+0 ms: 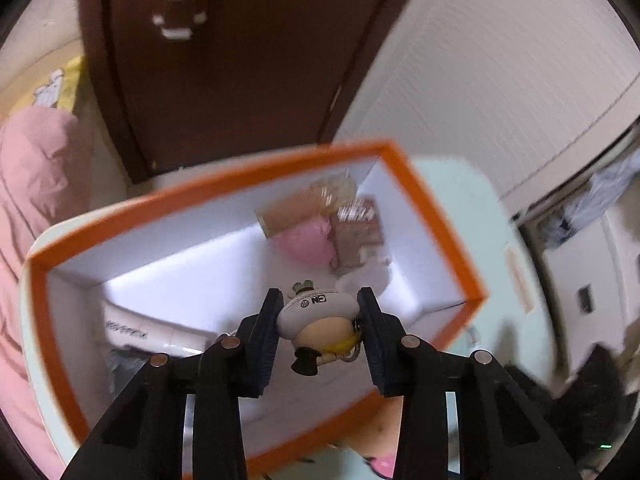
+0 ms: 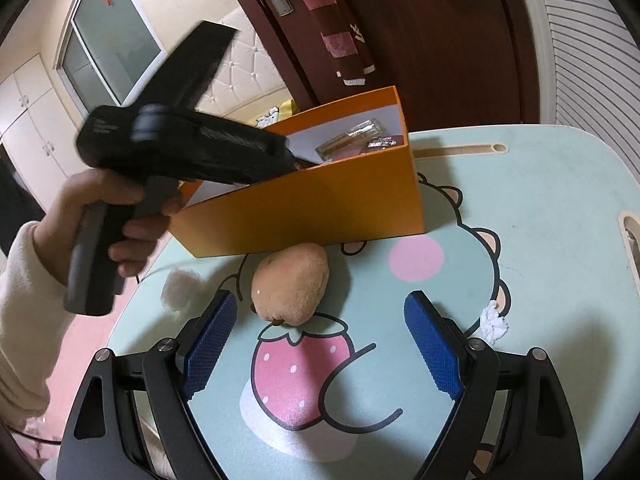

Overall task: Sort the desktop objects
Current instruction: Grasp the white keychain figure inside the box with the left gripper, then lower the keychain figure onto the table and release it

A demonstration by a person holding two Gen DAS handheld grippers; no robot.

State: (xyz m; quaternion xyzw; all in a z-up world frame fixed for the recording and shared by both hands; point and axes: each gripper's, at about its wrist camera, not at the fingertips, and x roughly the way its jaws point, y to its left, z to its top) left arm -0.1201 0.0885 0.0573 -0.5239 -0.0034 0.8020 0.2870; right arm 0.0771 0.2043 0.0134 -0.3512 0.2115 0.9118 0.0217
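Note:
My left gripper (image 1: 320, 312) is shut on a small cartoon figure keychain (image 1: 316, 320) and holds it above the inside of the orange box (image 1: 436, 216). The box holds a pink soft thing (image 1: 306, 242), a clear bottle (image 1: 308, 204), a patterned packet (image 1: 358, 236) and a white tube (image 1: 152, 334). In the right wrist view the left gripper's body (image 2: 188, 148) reaches into the orange box (image 2: 304, 208). My right gripper (image 2: 320, 340) is open and empty, just short of a brown plush toy (image 2: 292, 284) that lies on the table in front of the box.
The table (image 2: 520, 184) is pale green with a cartoon print and a pink strawberry (image 2: 296, 376). A white fluff scrap (image 2: 494, 322) lies at the right, another one (image 2: 180, 288) at the left. A dark door (image 2: 420, 40) stands behind the table.

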